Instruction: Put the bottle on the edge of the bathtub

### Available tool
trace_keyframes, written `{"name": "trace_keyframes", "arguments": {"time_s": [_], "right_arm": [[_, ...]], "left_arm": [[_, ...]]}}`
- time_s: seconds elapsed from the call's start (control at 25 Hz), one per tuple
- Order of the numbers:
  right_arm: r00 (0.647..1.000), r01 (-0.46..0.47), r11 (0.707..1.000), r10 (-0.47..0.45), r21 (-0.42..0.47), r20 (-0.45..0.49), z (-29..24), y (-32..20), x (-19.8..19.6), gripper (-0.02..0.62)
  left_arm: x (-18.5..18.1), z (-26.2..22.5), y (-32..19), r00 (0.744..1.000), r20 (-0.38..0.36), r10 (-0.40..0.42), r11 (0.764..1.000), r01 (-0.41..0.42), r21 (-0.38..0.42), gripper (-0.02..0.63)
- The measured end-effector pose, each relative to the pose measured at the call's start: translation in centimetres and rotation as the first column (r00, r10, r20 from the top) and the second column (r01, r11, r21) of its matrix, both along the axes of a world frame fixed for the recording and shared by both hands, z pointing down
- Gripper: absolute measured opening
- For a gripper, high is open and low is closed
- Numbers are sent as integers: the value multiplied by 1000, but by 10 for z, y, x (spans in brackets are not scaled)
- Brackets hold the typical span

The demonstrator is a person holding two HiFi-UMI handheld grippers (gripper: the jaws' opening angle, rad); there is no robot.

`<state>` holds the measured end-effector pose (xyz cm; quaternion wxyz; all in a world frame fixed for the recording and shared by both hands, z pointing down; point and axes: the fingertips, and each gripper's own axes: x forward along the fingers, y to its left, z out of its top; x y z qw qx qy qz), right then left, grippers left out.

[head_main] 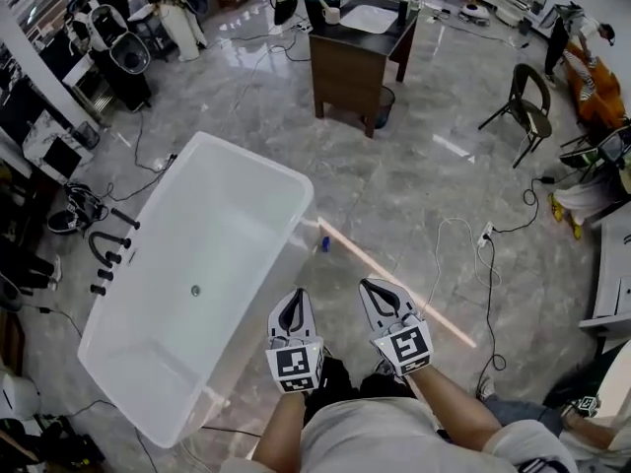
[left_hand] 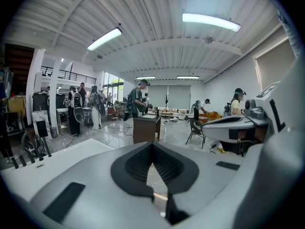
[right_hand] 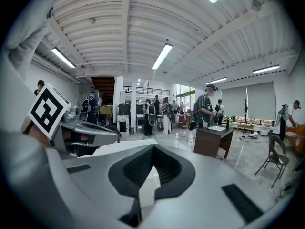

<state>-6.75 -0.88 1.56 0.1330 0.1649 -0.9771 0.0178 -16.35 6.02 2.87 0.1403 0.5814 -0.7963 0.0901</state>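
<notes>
A white freestanding bathtub (head_main: 197, 284) stands on the grey marble floor at the left of the head view. A small blue bottle (head_main: 323, 243) stands on the floor just off the tub's right rim. My left gripper (head_main: 292, 299) and my right gripper (head_main: 372, 289) are held side by side low in that view, in front of my body, short of the bottle. Both are shut with nothing between their fingers. In the left gripper view the left gripper (left_hand: 152, 148) points nearly level across the room, with the tub's rim (left_hand: 71, 151) at the left. The right gripper (right_hand: 153, 149) does the same.
A dark wooden table (head_main: 360, 52) with a bin (head_main: 385, 101) beside it stands beyond the tub. A folding chair (head_main: 527, 106) is at the right. Cables and a power strip (head_main: 485, 235) lie on the floor to the right. Equipment crowds the left wall, and several people stand further back.
</notes>
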Motion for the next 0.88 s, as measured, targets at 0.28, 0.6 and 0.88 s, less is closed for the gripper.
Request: {"name": "trace_keyframes", "arguments": {"time_s": [0.28, 0.6, 0.88], "right_arm": [[999, 10, 1000, -11, 18, 41, -24, 3, 36, 6], [998, -14, 997, 9, 75, 68, -53, 0, 60, 6], [996, -25, 995, 16, 100, 93, -74, -2, 64, 6]], "left_arm": [[59, -22, 0, 999, -35, -7, 998, 9, 56, 11], [89, -58, -13, 1000, 13, 27, 992, -28, 119, 11], [96, -69, -17, 998, 21, 54, 989, -56, 134, 11]]}}
